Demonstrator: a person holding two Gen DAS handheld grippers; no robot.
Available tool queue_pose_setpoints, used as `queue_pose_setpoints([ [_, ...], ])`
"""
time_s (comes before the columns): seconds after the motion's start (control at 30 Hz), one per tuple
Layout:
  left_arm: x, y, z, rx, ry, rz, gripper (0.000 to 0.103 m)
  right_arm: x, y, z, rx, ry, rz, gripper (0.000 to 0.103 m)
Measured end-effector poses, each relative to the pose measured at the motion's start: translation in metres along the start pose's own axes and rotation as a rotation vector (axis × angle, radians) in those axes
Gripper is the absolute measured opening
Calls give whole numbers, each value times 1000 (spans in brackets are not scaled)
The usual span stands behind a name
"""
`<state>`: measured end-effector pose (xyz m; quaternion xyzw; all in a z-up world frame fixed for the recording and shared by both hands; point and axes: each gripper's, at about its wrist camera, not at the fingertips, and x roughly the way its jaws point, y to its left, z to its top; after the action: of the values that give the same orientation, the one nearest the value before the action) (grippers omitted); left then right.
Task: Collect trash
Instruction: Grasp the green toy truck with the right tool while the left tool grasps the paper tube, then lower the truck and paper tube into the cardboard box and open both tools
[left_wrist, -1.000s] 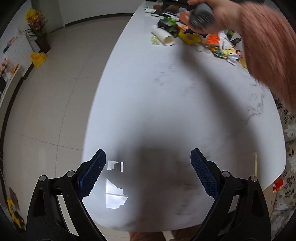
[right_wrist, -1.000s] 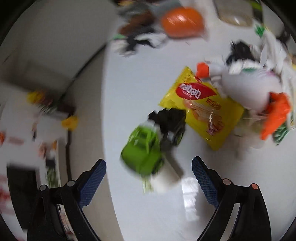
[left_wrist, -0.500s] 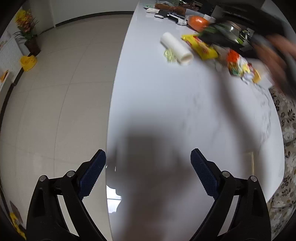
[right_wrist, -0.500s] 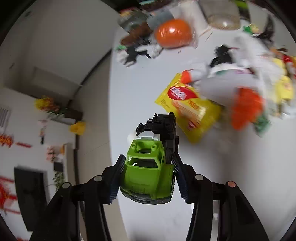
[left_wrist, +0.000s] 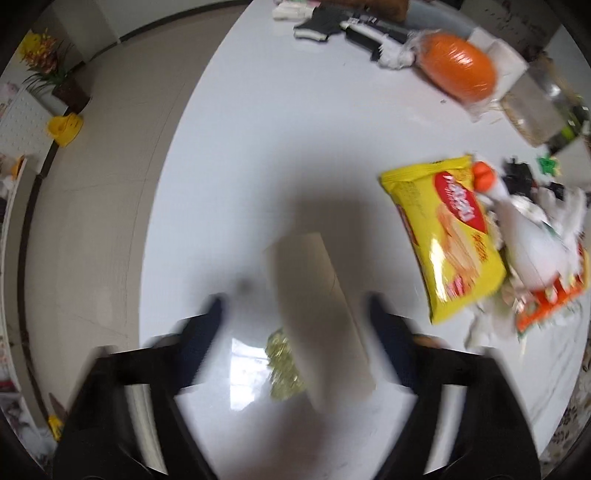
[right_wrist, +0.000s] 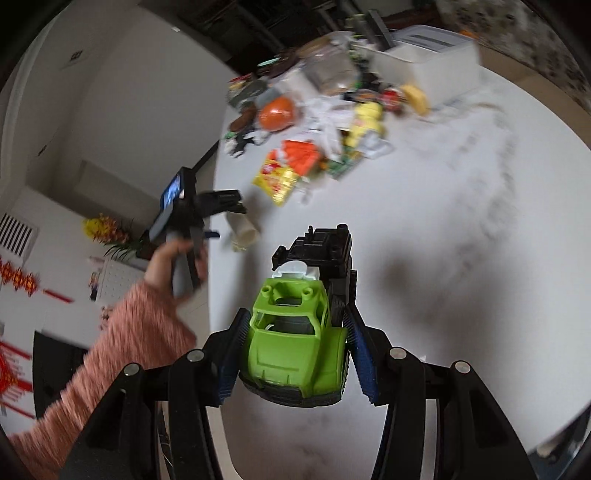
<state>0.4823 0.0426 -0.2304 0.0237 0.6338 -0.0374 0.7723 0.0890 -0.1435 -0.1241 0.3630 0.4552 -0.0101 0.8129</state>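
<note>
White table (right_wrist: 461, 229), right gripper (right_wrist: 295, 350) clamping toy truck (right_wrist: 295, 343)

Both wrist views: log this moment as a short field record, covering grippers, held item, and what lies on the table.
right gripper: shut on the green toy truck, lifted off the white table
left gripper: open, blurred by motion, fingers either side of the cardboard tube
cardboard tube: lying on the table, a small yellow-green scrap beside it
yellow snack bag: flat on the table, right of the tube
orange ball: far end, among the clutter
trash pile: wrappers bunched mid-table
</note>
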Motion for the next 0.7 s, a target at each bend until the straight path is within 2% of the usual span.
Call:
queue_pose_setpoints([
  [0.03, 4, -1, 1, -13, 18, -4, 46, -4, -5, -3, 9, 2, -5, 51],
  [0.13, 4, -6, -1, 11, 2, 19, 44, -13, -16, -10, 20, -9, -16, 51],
  [0.2, -8, -5, -8, 9, -35, -32, 44, -15, -16, -9, 5, -16, -14, 51],
  [0.33, -55, -13, -39, 74, -135, -90, 44, -20, -18, -10, -47, -17, -11, 51],
  [0.4, -93, -13, -69, 101, -216, -123, 44, -24, -20, -9, -91, -20, -10, 51],
  [0.5, -156, -12, -144, 141, -336, -166, 44, -33, -19, -12, -207, -29, -51, 50],
  [0.57, -180, -18, -184, 166, -367, -185, 44, -42, -24, -15, -268, -20, -43, 47],
  [0.6, -192, -20, -216, 165, -382, -195, 43, -44, -27, -16, -290, -9, -40, 46],
  [0.63, -197, -22, -236, 168, -383, -194, 43, -46, -32, -18, -311, 7, -28, 46],
  [0.7, -202, -26, -296, 146, -357, -218, 43, -48, -44, -26, -352, 52, -21, 45],
])
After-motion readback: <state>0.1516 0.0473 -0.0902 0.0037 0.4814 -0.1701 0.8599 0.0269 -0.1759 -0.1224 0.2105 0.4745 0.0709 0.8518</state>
